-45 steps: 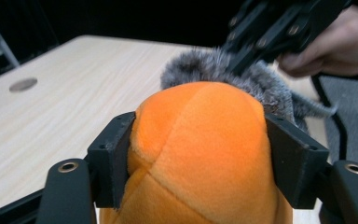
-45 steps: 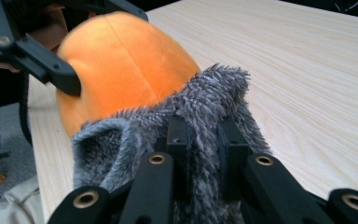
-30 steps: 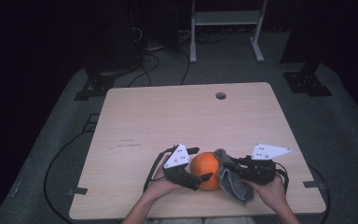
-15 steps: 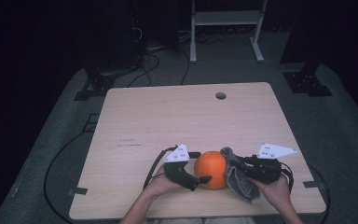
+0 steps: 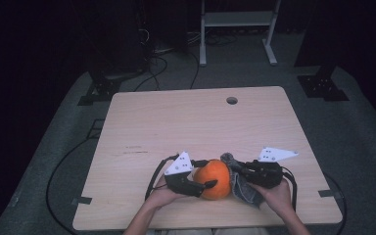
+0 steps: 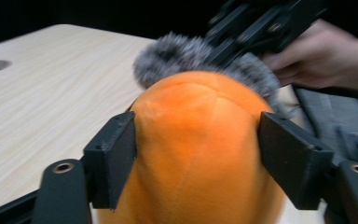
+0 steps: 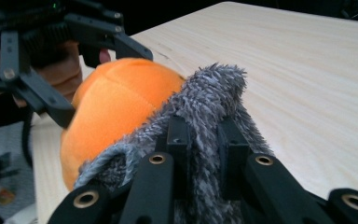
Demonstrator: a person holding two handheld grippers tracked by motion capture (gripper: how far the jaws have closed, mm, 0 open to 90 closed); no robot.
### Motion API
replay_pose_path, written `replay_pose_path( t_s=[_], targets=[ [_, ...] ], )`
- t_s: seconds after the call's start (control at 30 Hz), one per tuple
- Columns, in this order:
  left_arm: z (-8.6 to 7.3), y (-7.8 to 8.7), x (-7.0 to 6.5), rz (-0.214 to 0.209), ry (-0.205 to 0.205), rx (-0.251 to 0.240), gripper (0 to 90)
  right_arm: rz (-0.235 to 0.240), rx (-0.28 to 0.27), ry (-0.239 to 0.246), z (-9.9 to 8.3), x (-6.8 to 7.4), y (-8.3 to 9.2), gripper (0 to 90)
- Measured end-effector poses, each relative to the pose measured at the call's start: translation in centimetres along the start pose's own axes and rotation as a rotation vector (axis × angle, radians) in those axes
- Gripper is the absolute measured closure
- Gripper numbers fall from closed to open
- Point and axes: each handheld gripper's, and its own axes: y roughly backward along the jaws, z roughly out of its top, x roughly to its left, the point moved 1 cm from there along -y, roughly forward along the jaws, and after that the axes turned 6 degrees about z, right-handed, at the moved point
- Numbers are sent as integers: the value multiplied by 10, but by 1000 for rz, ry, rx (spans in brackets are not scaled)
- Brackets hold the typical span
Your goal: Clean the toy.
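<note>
orange plush ball (image 5: 214, 178) is sitting near the table's (image 5: 186, 122) near edge, with wide bare wood lying beyond it. left gripper (image 6: 198, 154) is squeezing the ball's sides between its jaws. right gripper (image 7: 204, 128) is pinching the grey furry cloth (image 7: 209, 98) that is touching the ball's right side.

Your work surface is a light wood-grain table (image 5: 186, 127) standing on grey carpeted floor (image 5: 357, 132). A round cable hole (image 5: 232, 100) sits near its far edge. At your near edge, an orange plush ball (image 5: 214, 178) rests on the tabletop, with grey furry fabric (image 5: 242, 188) lying just beside it, touching.
</note>
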Motion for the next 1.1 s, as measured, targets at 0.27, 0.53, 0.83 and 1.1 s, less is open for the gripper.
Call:
replay_pose_path(
  t_s=[0.27,0.53,0.83,1.1],
  targets=[
    [6,2,-4,-32,-33,-46,205,14,-14,136,10,28,3,779],
    [-13,-14,-6,9,-100,47,161,18,-31,85,5,14,5,777],
    [-10,-18,-21,7,-155,55,309,-34,13,229,13,45,13,780],
    [-10,-16,-17,-4,-141,63,328,-37,5,180,11,21,12,781]
  ],
)
